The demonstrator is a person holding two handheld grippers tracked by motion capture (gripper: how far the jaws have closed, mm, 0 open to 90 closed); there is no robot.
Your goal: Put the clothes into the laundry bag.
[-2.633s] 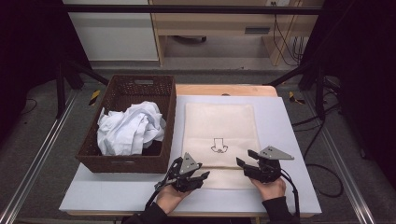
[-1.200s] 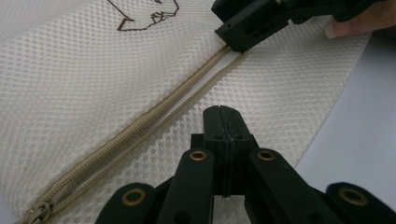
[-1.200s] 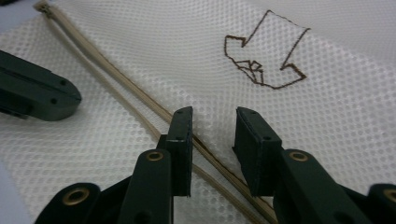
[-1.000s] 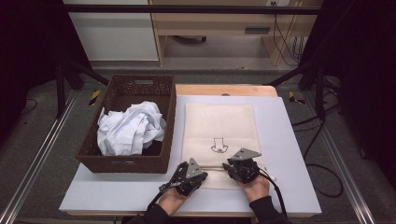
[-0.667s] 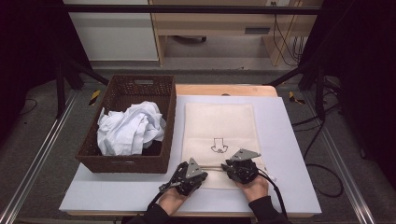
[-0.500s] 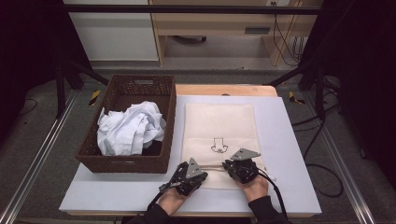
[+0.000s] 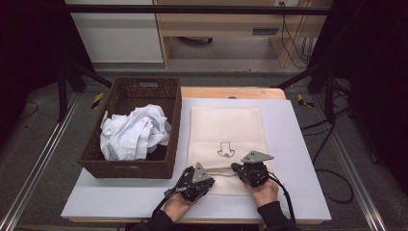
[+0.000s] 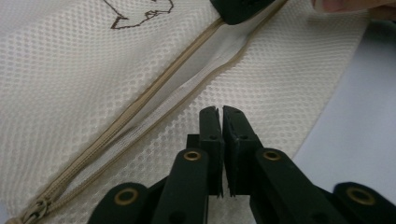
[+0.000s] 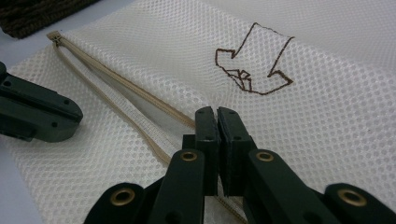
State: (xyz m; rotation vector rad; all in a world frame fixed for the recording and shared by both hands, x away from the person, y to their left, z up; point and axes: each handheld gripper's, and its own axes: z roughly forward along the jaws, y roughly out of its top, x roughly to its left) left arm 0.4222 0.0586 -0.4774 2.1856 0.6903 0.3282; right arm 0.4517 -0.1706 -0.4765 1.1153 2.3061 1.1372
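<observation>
My fingers on both grippers are pressed together, each pair pinching the mesh of the laundry bag (image 7: 226,144) beside its zip. At the left of the high view I see the wicker basket (image 7: 131,166) with a crumpled white cloth (image 7: 134,132) in it, just beside the bag. My left gripper (image 7: 196,179) sits at lower centre, on the bag's near left corner; in its own view the jaws meet on the mesh below the zip (image 8: 140,109), which gapes partly open. Right of it, my right gripper (image 7: 239,168) clamps the upper edge of the zip opening, just below the stitched arrow (image 9: 252,60). The bag lies flat on the white table (image 7: 298,144).
</observation>
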